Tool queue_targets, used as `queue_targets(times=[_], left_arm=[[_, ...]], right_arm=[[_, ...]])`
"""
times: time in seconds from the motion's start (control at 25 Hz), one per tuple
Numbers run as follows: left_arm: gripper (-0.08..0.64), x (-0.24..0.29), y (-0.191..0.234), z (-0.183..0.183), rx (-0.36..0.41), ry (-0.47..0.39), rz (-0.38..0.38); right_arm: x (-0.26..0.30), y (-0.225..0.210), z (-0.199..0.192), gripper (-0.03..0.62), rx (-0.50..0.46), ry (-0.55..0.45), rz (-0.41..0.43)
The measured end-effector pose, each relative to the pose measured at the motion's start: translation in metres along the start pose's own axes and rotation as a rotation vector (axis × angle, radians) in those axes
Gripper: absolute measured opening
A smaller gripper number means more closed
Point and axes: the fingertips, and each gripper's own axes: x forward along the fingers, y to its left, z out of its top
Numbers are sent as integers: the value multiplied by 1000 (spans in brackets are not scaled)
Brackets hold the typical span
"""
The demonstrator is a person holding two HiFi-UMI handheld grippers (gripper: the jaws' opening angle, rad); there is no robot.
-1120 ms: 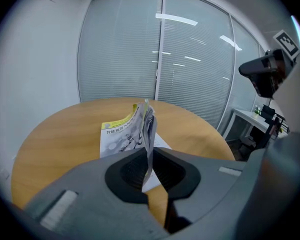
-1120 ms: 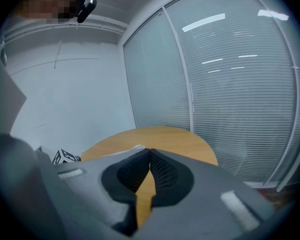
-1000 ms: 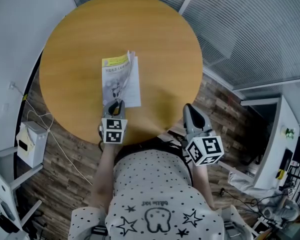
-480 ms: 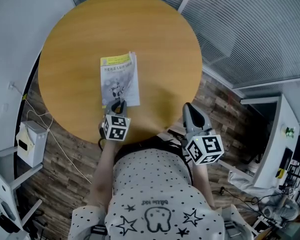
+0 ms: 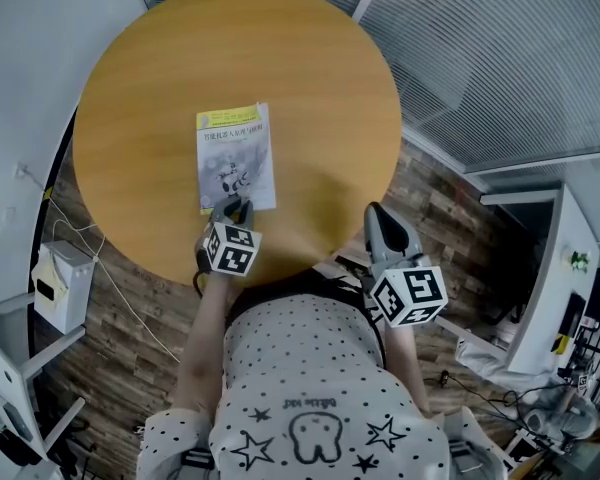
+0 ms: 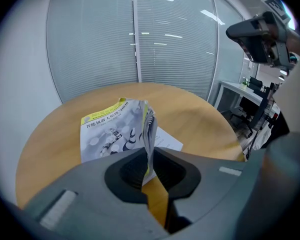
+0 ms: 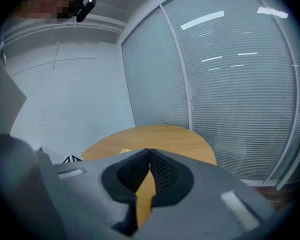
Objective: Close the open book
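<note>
Right now my left gripper [image 5: 232, 208] is pinched shut on the near edge of the book [image 5: 236, 158]. A thin sheaf of its pages stands upright between the pads. The yellow-topped cover lies just left of the jaws and a white page just right of them, both flat on the round table [image 5: 310, 88]. The book stretches straight ahead of that gripper. My right gripper [image 5: 380, 223] hangs well apart to the right, over the table's near rim, with its jaws closed together on nothing.
</note>
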Motion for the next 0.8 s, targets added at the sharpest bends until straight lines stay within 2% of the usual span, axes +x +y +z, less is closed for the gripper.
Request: queue_targets(times=[0.36,0.52,0.8], left_arm=[[63,15,-12,-11,43,77,-12],[72,21,-14,-12,61,85,11],[72,21,-12,-13,9,55,57]], right_arm=[[-6,-12,-1,5,3,-5,4],[-9,-19,-3,5,1,-9,14],[-15,-29,-9,5,-3,-19,37]])
